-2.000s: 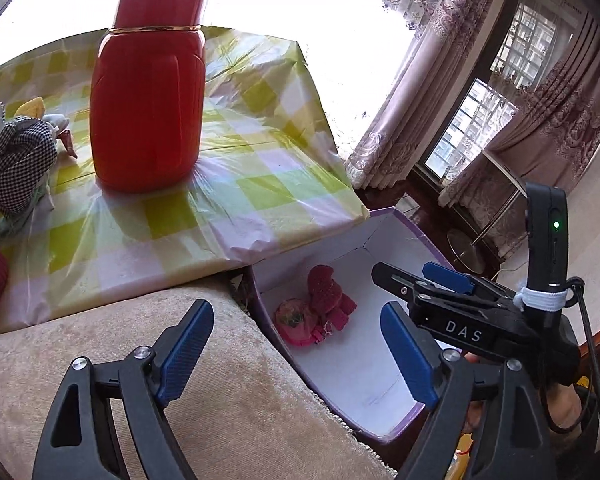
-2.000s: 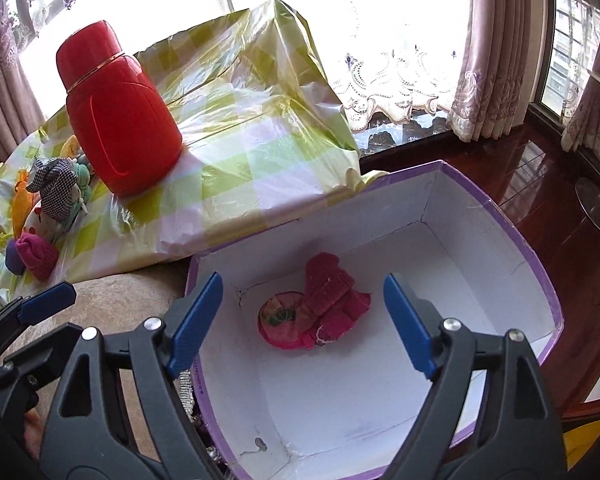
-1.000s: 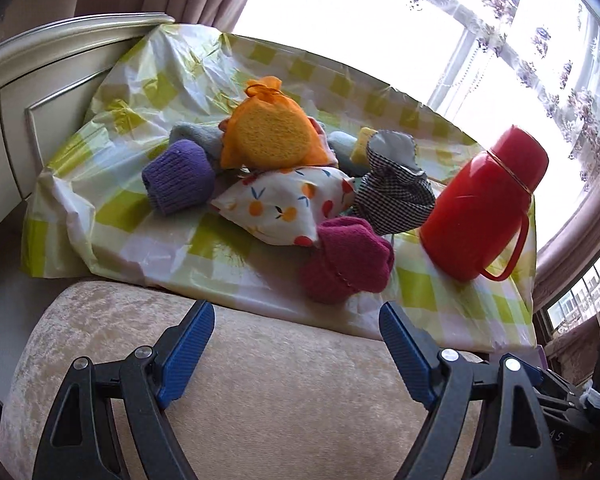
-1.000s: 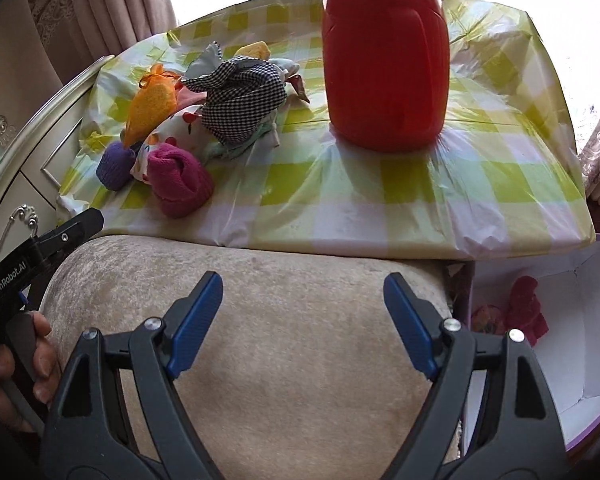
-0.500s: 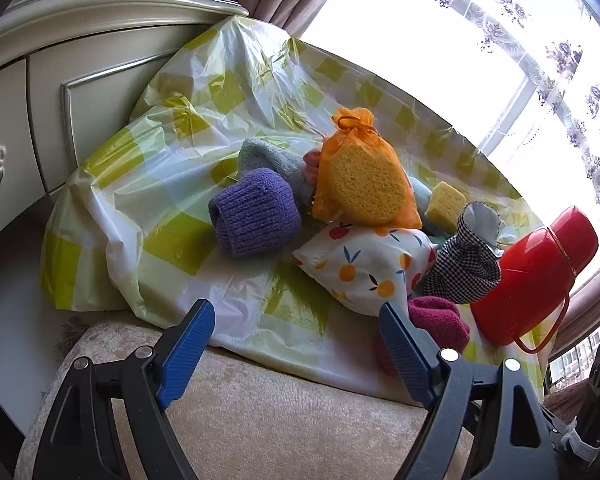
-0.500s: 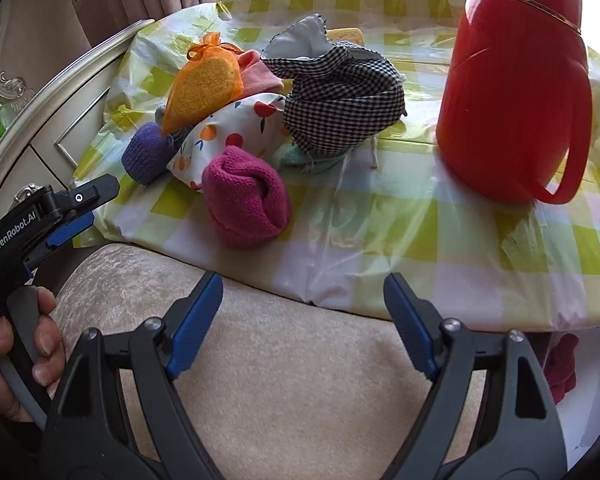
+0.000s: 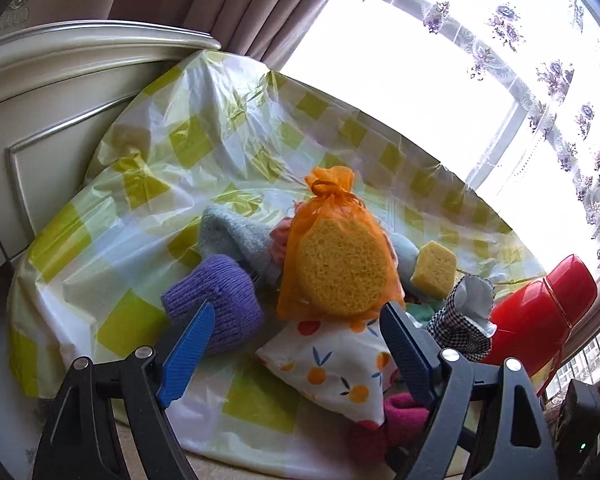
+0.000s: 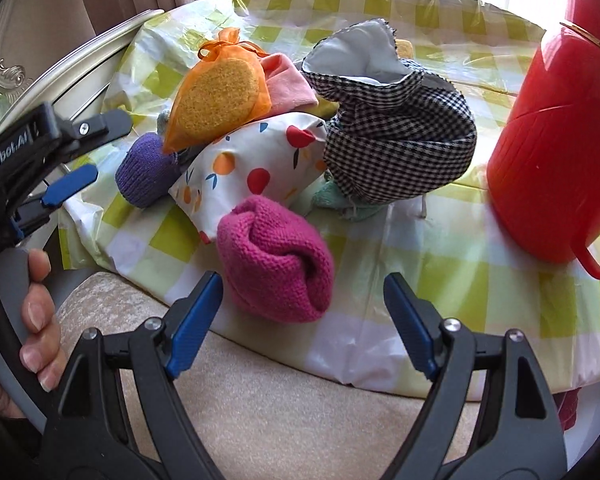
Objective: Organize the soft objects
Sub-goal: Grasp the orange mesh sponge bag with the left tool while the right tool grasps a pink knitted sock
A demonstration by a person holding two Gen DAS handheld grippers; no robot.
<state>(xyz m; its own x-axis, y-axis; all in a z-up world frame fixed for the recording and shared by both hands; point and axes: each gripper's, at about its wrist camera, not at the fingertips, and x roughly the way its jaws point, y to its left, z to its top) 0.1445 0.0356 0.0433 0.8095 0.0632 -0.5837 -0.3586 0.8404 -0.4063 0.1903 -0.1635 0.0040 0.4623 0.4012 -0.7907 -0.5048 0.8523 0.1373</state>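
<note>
A pile of soft things lies on the checked plastic cloth. An orange mesh bag with a yellow sponge leans on a fruit-print pouch. A purple knit roll lies left, a pink knit roll in front, a checked cloth bag right. My left gripper is open just before the purple roll and the pouch. My right gripper is open, close in front of the pink roll.
A red thermos jug stands right of the pile. A yellow sponge cube and a light blue cloth lie behind. A cream cabinet stands left, a beige cushion in front. My left gripper shows in the right wrist view.
Both grippers swung away from the purple-rimmed box toward the pile and moved closer to it. Both stayed open.
</note>
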